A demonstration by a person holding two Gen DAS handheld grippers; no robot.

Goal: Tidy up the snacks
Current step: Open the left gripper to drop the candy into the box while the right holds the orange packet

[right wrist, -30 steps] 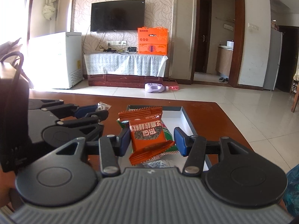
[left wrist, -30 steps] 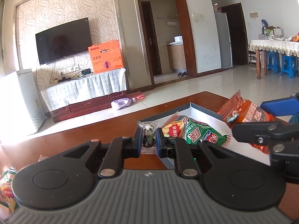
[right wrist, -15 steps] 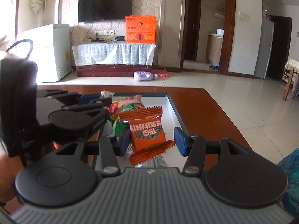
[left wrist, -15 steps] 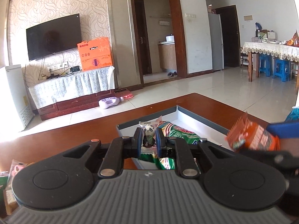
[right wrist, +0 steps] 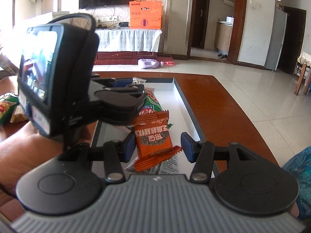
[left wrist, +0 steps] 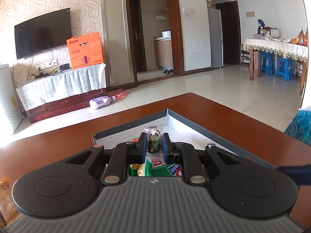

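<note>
My left gripper is shut on a small clear panda snack packet and holds it over the shallow grey-rimmed white box. A green snack bag lies in the box under its fingers. In the right wrist view the left gripper reaches over the box from the left. My right gripper is open, its blue pads apart on either side of an orange snack packet that lies in the box. The green bag lies just beyond it.
The box sits on a brown wooden table. More snack bags lie on the table at the left. A blue plastic bag is off the table's right edge. The table's far edge is just past the box.
My left gripper has moved forward over the box with the panda packet. My right gripper has come down closer to the box and stays open around the orange packet.
</note>
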